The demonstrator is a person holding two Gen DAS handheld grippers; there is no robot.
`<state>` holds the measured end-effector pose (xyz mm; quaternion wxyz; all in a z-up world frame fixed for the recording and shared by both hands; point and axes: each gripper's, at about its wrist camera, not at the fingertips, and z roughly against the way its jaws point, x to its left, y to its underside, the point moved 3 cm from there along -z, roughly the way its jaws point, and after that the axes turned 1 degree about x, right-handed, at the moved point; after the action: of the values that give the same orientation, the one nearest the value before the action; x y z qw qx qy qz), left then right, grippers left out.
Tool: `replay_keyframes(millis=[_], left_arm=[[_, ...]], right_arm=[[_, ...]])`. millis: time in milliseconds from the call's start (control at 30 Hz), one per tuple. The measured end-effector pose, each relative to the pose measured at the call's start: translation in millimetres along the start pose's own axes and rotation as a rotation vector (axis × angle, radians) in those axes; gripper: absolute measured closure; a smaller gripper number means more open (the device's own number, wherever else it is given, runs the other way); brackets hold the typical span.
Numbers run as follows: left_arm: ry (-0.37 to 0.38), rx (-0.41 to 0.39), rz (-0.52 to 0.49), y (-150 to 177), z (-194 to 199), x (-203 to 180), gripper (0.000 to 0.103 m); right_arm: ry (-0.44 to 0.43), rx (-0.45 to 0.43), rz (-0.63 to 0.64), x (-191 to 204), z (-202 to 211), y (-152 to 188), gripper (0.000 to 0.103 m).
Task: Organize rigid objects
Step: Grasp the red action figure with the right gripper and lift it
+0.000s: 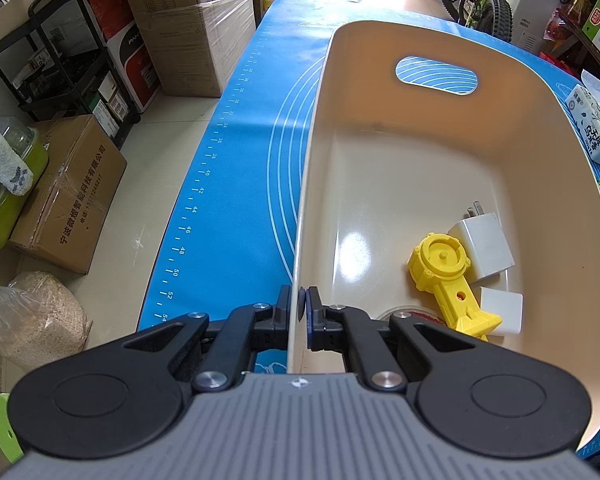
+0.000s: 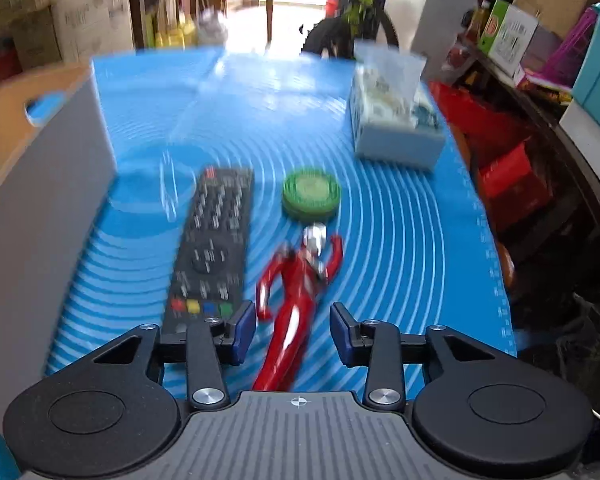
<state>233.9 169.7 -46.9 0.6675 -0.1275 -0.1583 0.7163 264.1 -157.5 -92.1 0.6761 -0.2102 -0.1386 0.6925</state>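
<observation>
Cream plastic bin (image 1: 420, 152) is getting pinched at its near wall by the left gripper (image 1: 299, 308), yellow toy (image 1: 446, 276) sitting lower right inside, while the right gripper (image 2: 294, 332) is hanging half-open around the red figure (image 2: 296, 292), pads not touching it.
</observation>
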Motion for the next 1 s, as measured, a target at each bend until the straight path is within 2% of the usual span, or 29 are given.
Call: replay_keyframes(millis=[200,333,367,467,600,1000], left_arm=[[-0.001,0.0,-0.001,0.2,-0.1,0.4,0.095],[-0.002,0.0,-0.002,0.3,-0.3,0.4,0.095],[-0.002,0.0,-0.002,0.1,-0.1,0.4,0.095],[0.0,0.001,-0.001,0.4,-0.2,1.1,0.095],[0.0,0.001,0.0,0.3,-0.2,0.9,0.095],[-0.002,0.002,-0.001,0.5,-0.9,-0.5,0.095]], right_arm=[[-0.003,-0.019,-0.032,-6.4,-3.5,-1.0,0.053],[0.0,-0.021,-0.008,-3.7,-13.1,-3.3,0.053],[0.001,-0.017,-0.006,-3.3,-16.4,-4.0,0.055],[-0.022,0.005,-0.026,-4.0,-24.3,-5.3,0.07],[-0.044,-0.011,-0.045,-4.8,-21.1,-5.6,0.073],[-0.057,-0.211,-0.108,-8.7,32.1,-20.0,0.073]])
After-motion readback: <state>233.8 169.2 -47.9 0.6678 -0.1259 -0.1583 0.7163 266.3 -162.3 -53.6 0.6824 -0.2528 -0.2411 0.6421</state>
